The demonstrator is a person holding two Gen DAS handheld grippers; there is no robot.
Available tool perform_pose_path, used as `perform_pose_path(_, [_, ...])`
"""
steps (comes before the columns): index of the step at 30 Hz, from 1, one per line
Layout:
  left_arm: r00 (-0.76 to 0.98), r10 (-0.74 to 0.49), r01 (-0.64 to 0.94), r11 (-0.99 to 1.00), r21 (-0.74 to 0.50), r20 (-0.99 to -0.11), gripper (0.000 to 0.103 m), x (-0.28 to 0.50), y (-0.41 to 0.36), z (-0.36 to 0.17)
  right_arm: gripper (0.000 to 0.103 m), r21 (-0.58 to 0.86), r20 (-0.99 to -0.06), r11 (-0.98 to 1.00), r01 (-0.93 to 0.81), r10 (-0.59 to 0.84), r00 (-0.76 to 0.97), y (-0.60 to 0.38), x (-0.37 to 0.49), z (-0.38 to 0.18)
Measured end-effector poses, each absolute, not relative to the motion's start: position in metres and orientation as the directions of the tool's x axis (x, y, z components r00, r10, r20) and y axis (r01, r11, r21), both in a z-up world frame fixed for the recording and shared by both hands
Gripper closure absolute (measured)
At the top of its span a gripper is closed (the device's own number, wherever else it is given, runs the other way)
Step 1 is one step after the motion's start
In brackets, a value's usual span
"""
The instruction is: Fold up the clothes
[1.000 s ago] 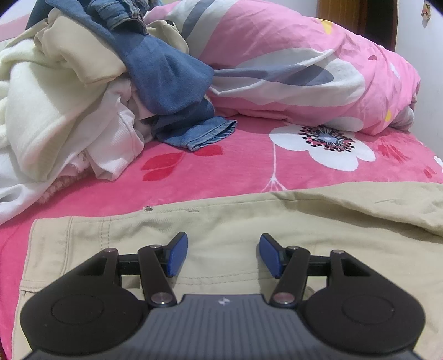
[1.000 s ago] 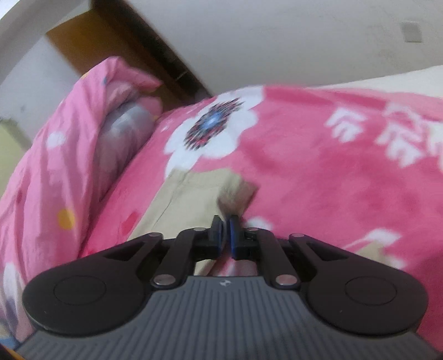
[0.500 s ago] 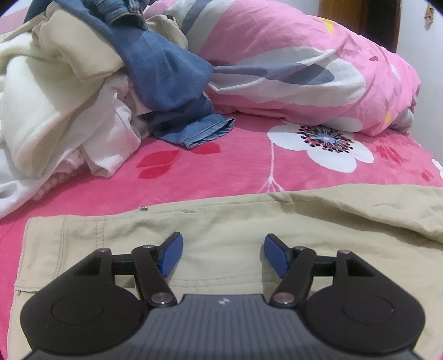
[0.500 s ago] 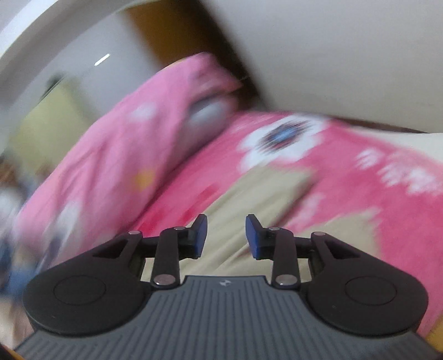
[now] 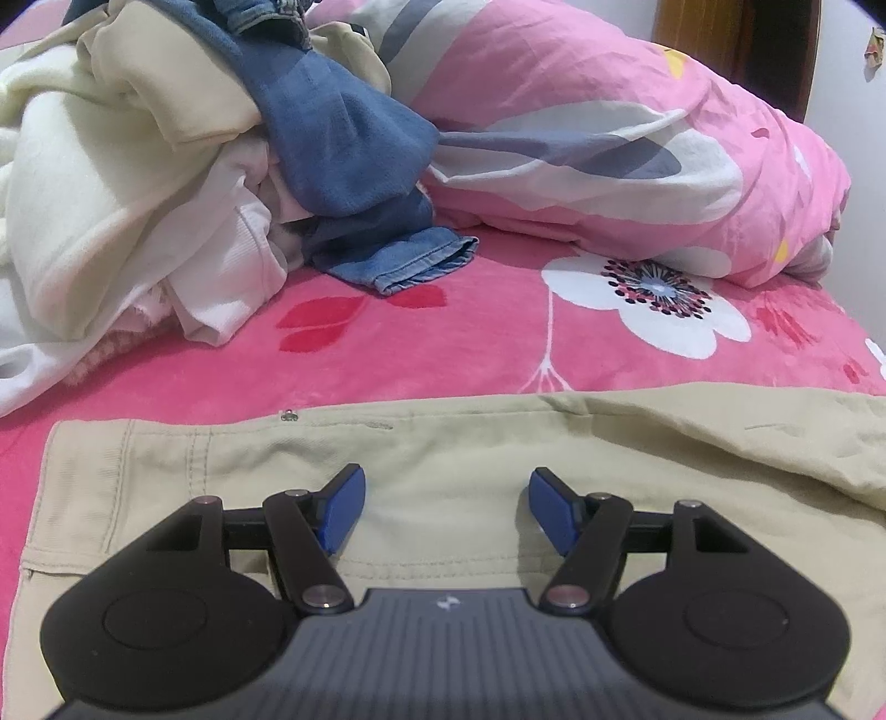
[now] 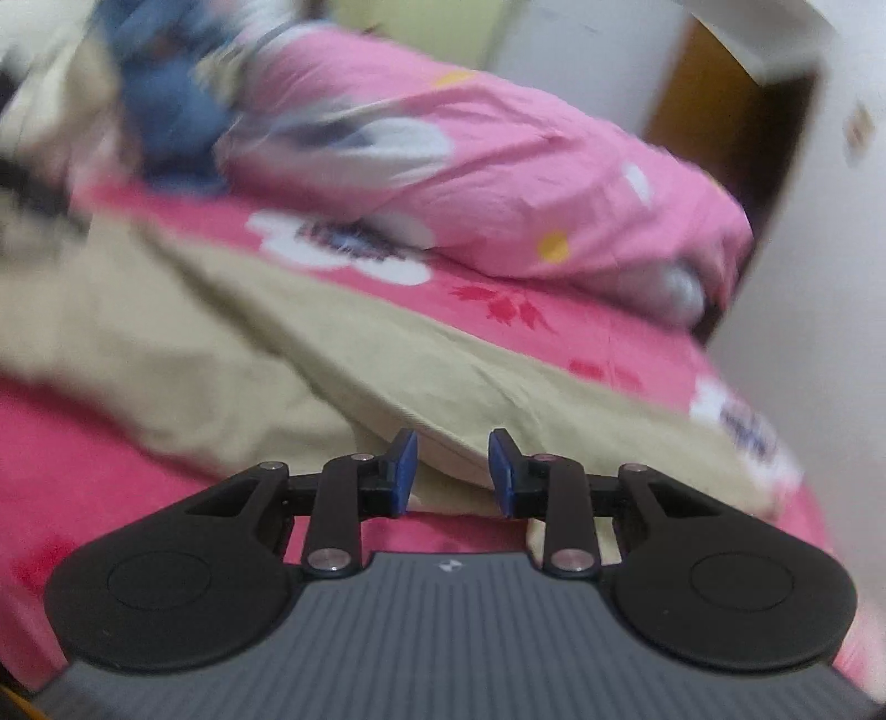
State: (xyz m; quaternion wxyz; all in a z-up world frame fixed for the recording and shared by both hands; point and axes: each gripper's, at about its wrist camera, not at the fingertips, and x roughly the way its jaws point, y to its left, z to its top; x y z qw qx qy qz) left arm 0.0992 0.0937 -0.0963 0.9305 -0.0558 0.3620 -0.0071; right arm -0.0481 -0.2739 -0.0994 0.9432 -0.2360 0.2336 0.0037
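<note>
A: Left gripper [image 5: 446, 512] hangs low over khaki trousers [image 5: 443, 459], blue pads [image 5: 343, 509] wide apart, nothing between them. Waistband end of trousers lies at left of that view, spread flat on pink floral bedspread [image 5: 470, 338].

B: And the right gripper [image 6: 449, 471]?

A: Jaws parted too, narrower gap than left. Pads [image 6: 403, 471] sit either side of a folded edge of the trousers [image 6: 249, 343], w/ cloth showing between them. Whether pads touch the fabric can't be told; right view is motion-blurred.

B: Where do the trousers run?

A: In right view they stretch diagonally across the bedspread [image 6: 554, 332], from upper left down toward right edge, w/ a raised fold near the fingertips. In left view a wrinkled layer lies over the flat part at right.

B: Other items on the bed?

A: Clothes pile [image 5: 138, 183] at upper left of left view: cream and white garments, w/ blue denim [image 5: 354, 149] draped over them, one cuff resting on bedspread. Pile is well apart from trousers. Behind it a pink quilt [image 5: 609, 138] w/ grey and white petals is bunched along far side. Same quilt [image 6: 526, 183] fills upper middle of right view. Wooden door frame [image 5: 736, 50] visible beyond it, beside a pale wall.
</note>
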Motion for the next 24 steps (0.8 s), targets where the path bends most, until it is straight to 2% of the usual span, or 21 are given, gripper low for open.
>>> perform_pose_path(5, [0.744, -0.05, -0.025, 0.994, -0.103, -0.666, 0.036, 0.098, 0.093, -0.097, 0.077, -0.624, -0.44, 0.757, -0.193, -0.136, 0.888, -0.254, -0.032, -0.12])
perform_pose_path(6, [0.744, -0.048, -0.025, 0.995, -0.099, -0.666, 0.036, 0.098, 0.093, -0.097, 0.08, -0.639, -0.439, 0.743, -0.2, -0.139, 0.888, -0.253, -0.028, -0.123])
perform_pose_path(8, [0.745, -0.044, -0.025, 0.995, -0.093, -0.666, 0.036, 0.098, 0.092, -0.097, 0.096, -0.655, -0.434, 0.728, -0.202, -0.143, 0.89, -0.253, -0.024, -0.123])
perform_pose_path(10, [0.748, -0.039, -0.026, 0.996, -0.088, -0.663, 0.036, 0.097, 0.091, -0.097, 0.1, -0.66, -0.411, 0.728, -0.185, -0.144, 0.9, -0.253, -0.021, -0.119])
perform_pose_path(18, [0.755, -0.022, -0.028, 0.998, -0.065, -0.656, 0.036, 0.097, 0.088, -0.099, 0.1, -0.715, -0.294, 0.695, -0.08, -0.194, 0.936, -0.26, -0.002, -0.094])
perform_pose_path(24, [0.759, -0.009, -0.028, 0.998, -0.047, -0.651, 0.036, 0.097, 0.085, -0.1, 0.101, -0.731, -0.291, 0.678, -0.082, -0.201, 0.935, -0.269, 0.042, -0.085])
